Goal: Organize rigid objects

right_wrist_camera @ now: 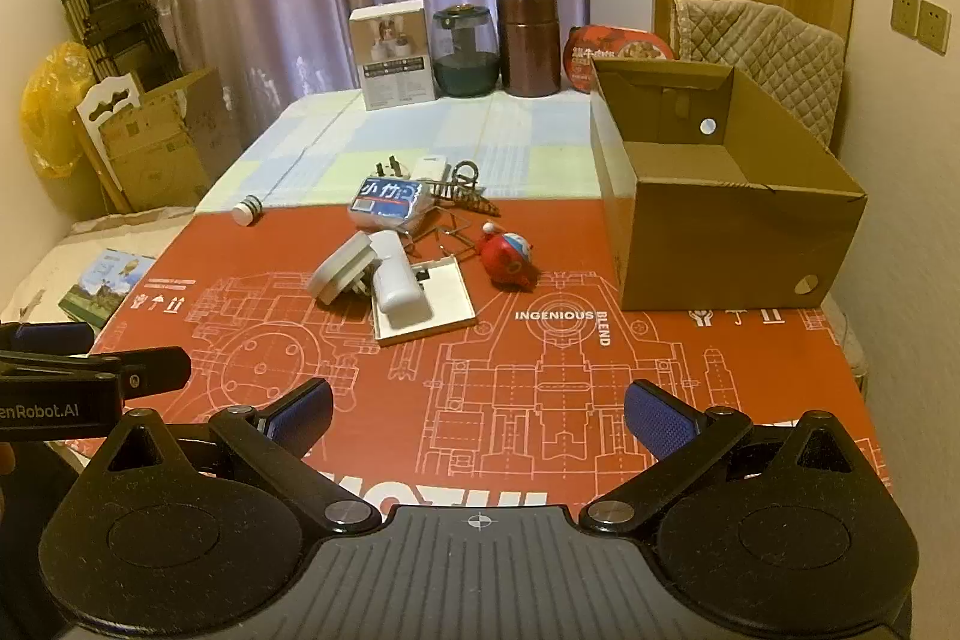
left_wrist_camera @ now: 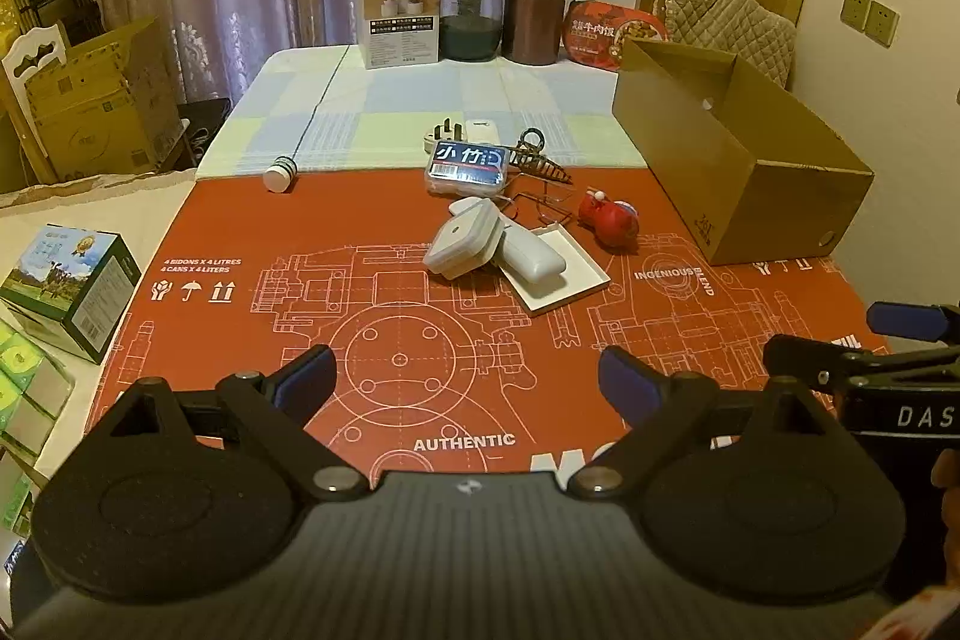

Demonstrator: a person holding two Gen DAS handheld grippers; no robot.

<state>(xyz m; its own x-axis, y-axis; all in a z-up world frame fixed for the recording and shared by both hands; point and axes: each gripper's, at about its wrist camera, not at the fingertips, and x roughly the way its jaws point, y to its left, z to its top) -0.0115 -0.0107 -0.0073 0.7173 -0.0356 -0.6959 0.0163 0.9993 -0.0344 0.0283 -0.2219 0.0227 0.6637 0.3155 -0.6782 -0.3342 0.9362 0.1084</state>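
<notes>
Red mat (right_wrist_camera: 600, 400) covers table front. Cardboard box (right_wrist_camera: 720, 220) open at right edge, apparently empty. Canister (right_wrist_camera: 528, 43), jar (right_wrist_camera: 466, 52), white carton (right_wrist_camera: 393, 55) line far edge. Clutter mid-mat: white cases (right_wrist_camera: 396, 280) overlapping, wire puzzle half hidden behind blue pack (right_wrist_camera: 387, 205), red toy (right_wrist_camera: 510, 261), spool (right_wrist_camera: 247, 210) apart at left. Left gripper (left_wrist_camera: 468, 376), right gripper (right_wrist_camera: 477, 415) both wide, empty.

Bare red mat (right_wrist_camera: 540, 400) lies open between both wide-spread claws and the heap of small things (right_wrist_camera: 396, 256) mid-surface. The open cardboard box (right_wrist_camera: 738, 232) walls off the right side; its top is clear. Jars (left_wrist_camera: 534, 13) line the far edge.
</notes>
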